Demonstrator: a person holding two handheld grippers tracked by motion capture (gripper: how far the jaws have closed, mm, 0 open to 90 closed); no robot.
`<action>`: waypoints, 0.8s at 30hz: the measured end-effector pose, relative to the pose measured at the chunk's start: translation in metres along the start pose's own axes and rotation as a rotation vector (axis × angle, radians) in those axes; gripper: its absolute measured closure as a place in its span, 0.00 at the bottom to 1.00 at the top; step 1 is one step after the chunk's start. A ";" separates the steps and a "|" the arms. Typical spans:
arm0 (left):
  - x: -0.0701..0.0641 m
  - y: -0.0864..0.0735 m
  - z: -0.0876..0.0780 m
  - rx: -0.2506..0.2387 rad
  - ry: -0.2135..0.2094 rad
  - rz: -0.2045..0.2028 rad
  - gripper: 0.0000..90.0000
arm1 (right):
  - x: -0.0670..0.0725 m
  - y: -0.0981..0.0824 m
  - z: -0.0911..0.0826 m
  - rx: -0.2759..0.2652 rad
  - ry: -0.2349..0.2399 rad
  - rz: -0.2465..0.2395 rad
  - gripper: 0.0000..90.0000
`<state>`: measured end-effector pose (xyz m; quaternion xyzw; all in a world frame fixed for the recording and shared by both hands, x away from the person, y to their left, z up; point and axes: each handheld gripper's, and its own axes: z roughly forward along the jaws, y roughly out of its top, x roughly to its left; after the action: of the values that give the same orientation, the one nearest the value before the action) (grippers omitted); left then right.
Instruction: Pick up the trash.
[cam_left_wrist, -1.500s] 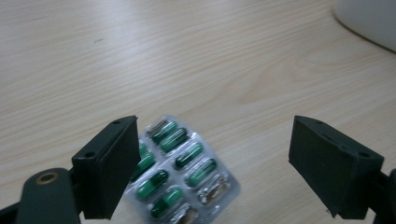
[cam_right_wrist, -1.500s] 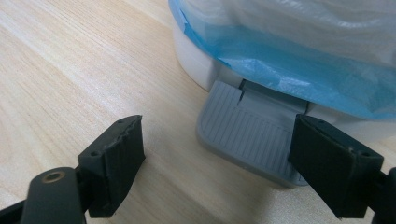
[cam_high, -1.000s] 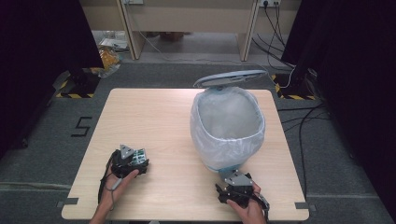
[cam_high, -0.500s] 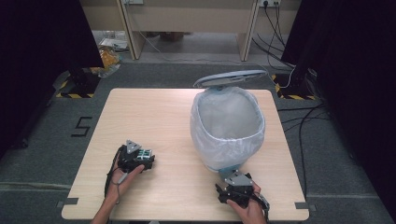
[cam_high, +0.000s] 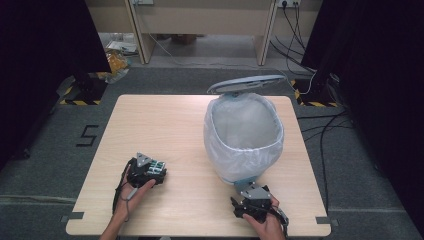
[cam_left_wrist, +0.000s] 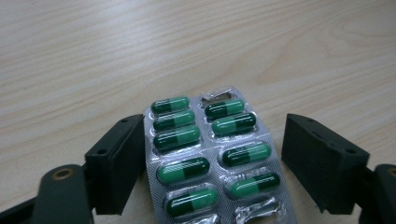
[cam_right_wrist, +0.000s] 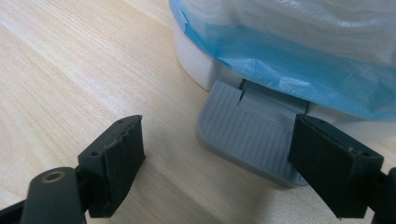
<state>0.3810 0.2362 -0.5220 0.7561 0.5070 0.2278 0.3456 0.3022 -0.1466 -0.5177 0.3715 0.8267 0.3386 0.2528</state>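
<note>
At the near left of the light wooden tabletop (cam_high: 170, 130), the person's left hand (cam_high: 131, 192) holds the left claw (cam_high: 148, 170) low over the surface. In the left gripper view its two black jaws stand spread, and a silver blister pack (cam_left_wrist: 212, 154) of green capsules lies between them; the left jaw sits right against the pack's edge, while the right jaw stands apart from it, so the pack is not pinched. Most pockets hold a two-tone green capsule, and the pockets at the near end and one at the far right corner are torn open. To the right, near the middle-right of the tabletop, stands a pedal bin (cam_high: 243, 136) lined with a whitish bag, its grey lid (cam_high: 247, 83) raised at the far side. At the near right edge, the right hand (cam_high: 265, 220) holds the right claw (cam_high: 248, 198) just in front of the bin's base. In the right gripper view its jaws are spread wide and empty, with the bin's ribbed grey foot pedal (cam_right_wrist: 247, 135) lying on the tabletop just ahead of them, below the blue edge of the bag (cam_right_wrist: 299, 65).
</note>
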 end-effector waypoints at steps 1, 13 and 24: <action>-0.001 -0.001 0.000 -0.006 -0.004 -0.004 0.27 | 0.000 0.000 0.000 0.000 0.000 -0.001 0.20; 0.006 0.001 -0.005 -0.011 -0.027 0.001 0.38 | 0.000 0.000 0.000 0.002 0.000 -0.001 0.20; 0.004 0.005 -0.010 -0.047 -0.057 -0.013 0.38 | 0.000 0.000 0.000 0.003 0.000 0.000 0.20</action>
<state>0.3783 0.2414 -0.5114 0.7506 0.4963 0.2156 0.3791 0.3021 -0.1467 -0.5175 0.3716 0.8273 0.3374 0.2523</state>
